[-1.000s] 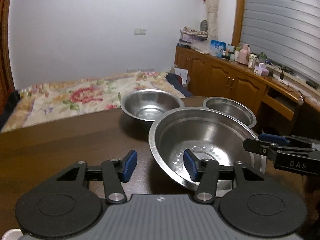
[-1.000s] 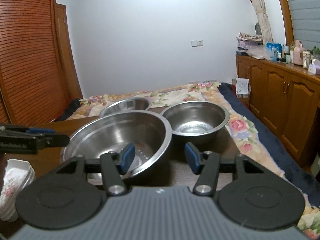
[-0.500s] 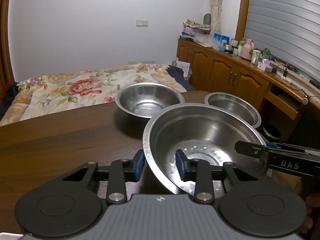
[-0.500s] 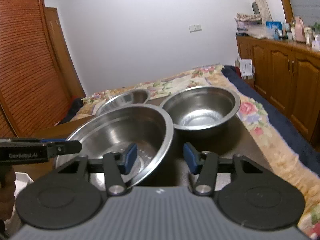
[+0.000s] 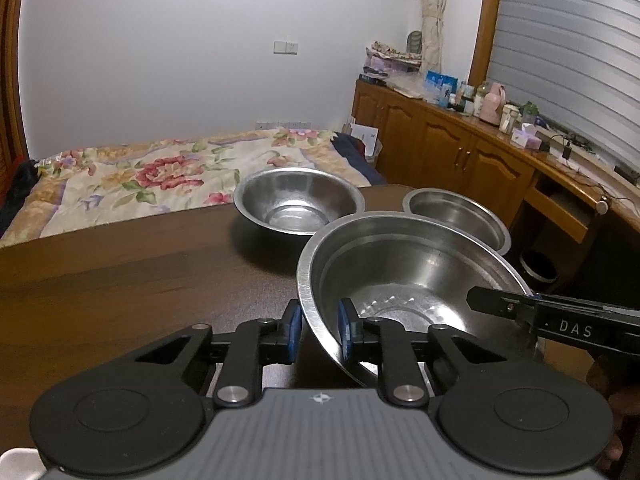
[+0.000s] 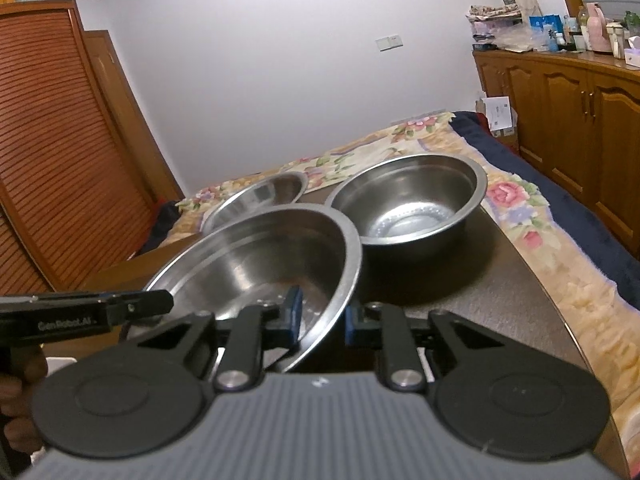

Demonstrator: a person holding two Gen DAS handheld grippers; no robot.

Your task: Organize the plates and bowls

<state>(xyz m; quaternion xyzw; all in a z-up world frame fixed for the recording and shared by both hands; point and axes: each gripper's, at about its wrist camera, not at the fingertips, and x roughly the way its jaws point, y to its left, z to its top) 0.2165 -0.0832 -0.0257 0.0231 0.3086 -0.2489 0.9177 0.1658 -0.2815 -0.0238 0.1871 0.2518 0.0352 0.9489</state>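
Three stainless-steel bowls stand on the dark wooden table (image 5: 120, 280), and nothing lies in any of them. The landmark is the large steel bowl (image 5: 408, 276), nearest both cameras.

In the left wrist view, from left to right: the medium steel bowl (image 5: 298, 204) sits beyond the large bowl's far left rim, just beside it; the shallow steel bowl (image 5: 460, 212) sits beyond its far right rim, partly hidden by it.

The left gripper (image 5: 318, 330) straddles the large bowl's left rim, one blue pad outside the wall and one inside. Its jaws are narrow and closing; the inner pad meets the wall, but whether the outer one does is unclear.

The right gripper (image 6: 320, 318) straddles the opposite rim the same way, one pad inside the bowl and one outside. Its jaws are closing too, with the wall between them and pad contact unclear.

The large bowl sits tilted between the two grippers.
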